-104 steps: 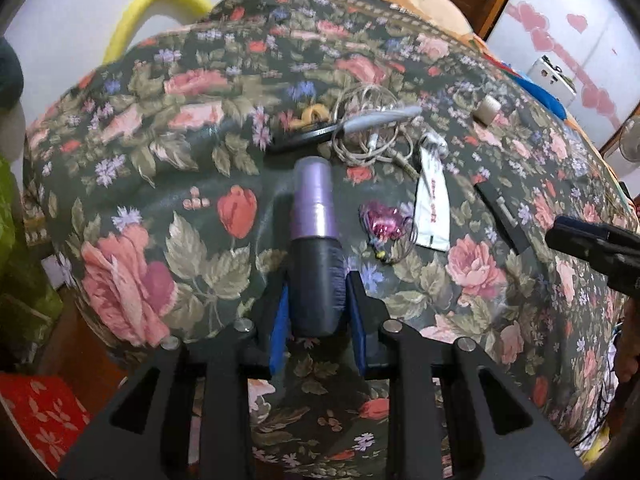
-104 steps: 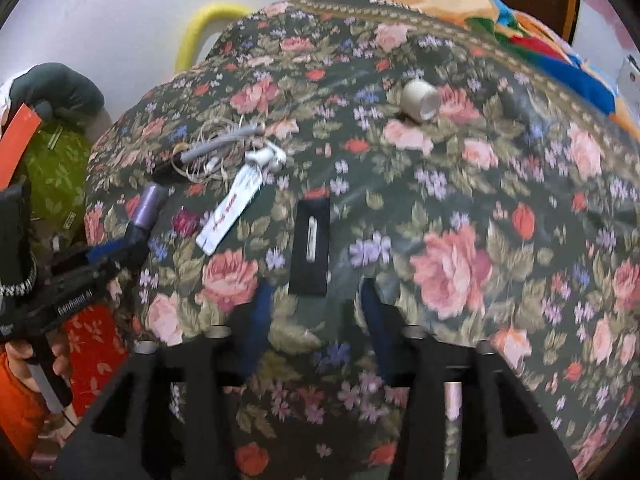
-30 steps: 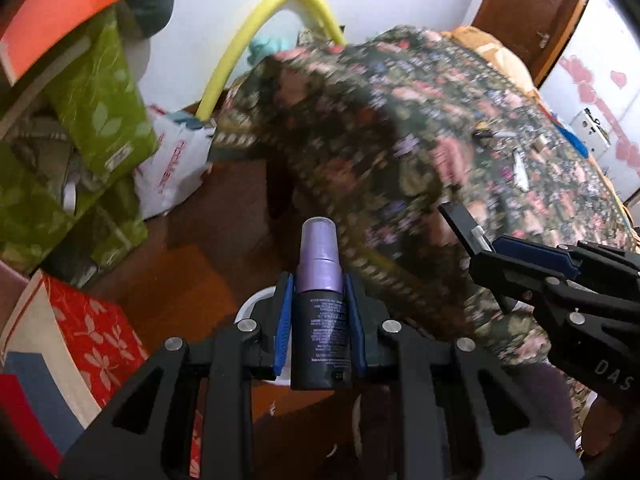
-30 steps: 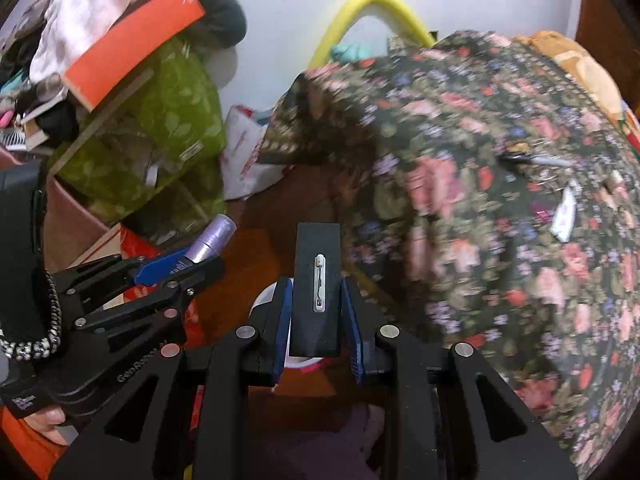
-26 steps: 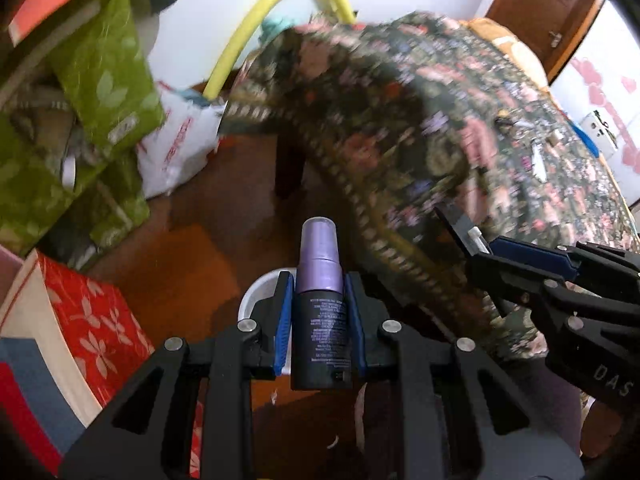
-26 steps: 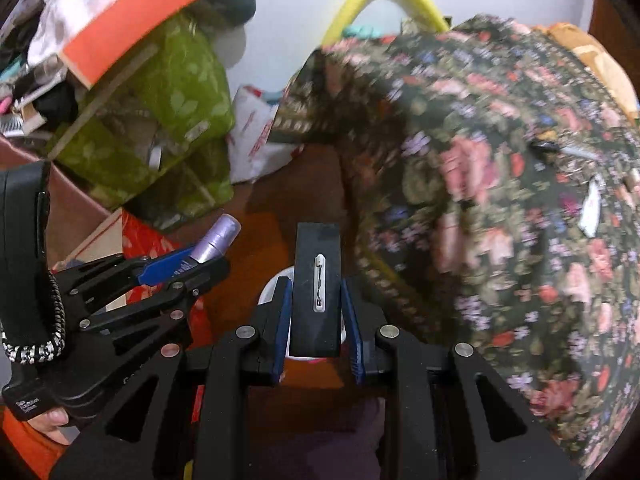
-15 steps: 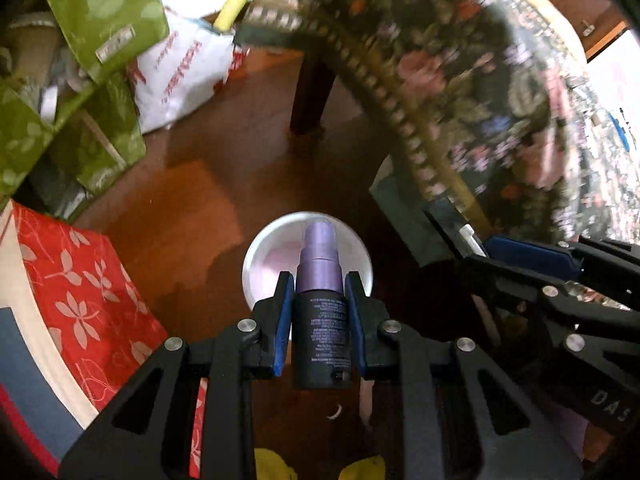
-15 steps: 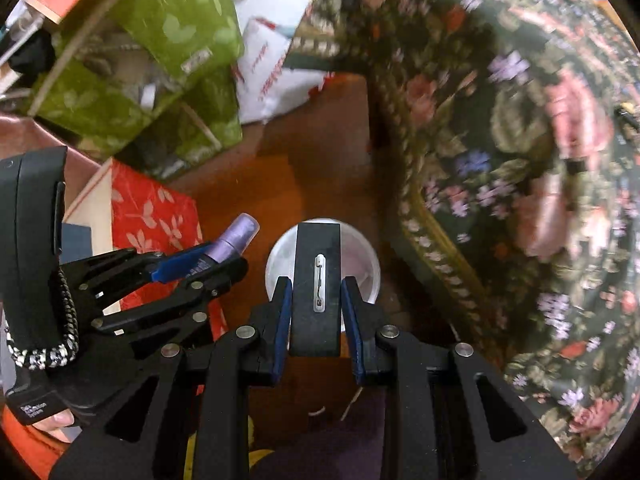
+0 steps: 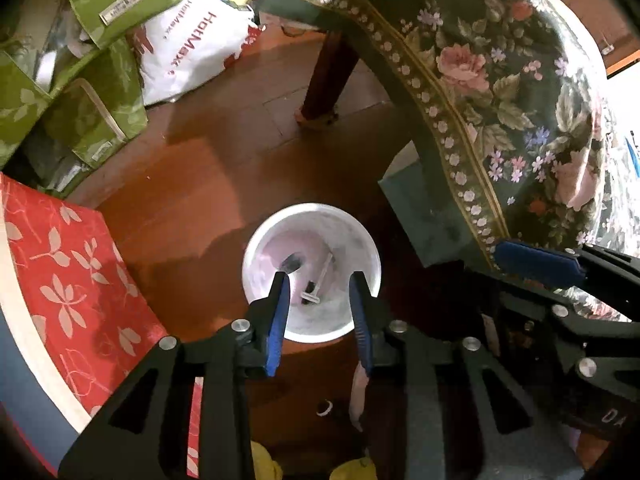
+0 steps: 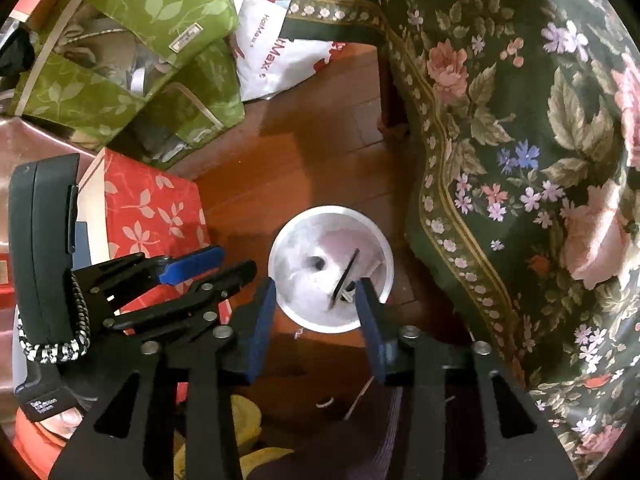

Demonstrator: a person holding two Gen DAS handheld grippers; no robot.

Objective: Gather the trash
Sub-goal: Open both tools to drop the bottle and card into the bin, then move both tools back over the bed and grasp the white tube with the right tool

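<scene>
A white round bin (image 9: 372,256) stands on the wooden floor below both grippers; it also shows in the right wrist view (image 10: 288,248). Inside lie the purple-capped spray bottle (image 9: 292,263), a white razor (image 9: 318,286) and, in the right wrist view, the flat black piece (image 10: 344,274) dropping edge-on. My left gripper (image 9: 319,280) is open and empty over the bin. My right gripper (image 10: 318,288) is open and empty over it too. The right gripper also shows in the left wrist view (image 9: 536,264), the left gripper in the right wrist view (image 10: 208,268).
A table with a dark floral cloth (image 9: 500,92) hangs over at the right, its wooden leg (image 9: 328,76) behind the bin. A red floral box (image 9: 60,280), green bags (image 9: 80,100) and a white shopping bag (image 9: 192,48) stand left.
Both grippers swung from the table down over the bin. The left let go of the spray bottle and the right let go of the black piece; both now are in the bin.
</scene>
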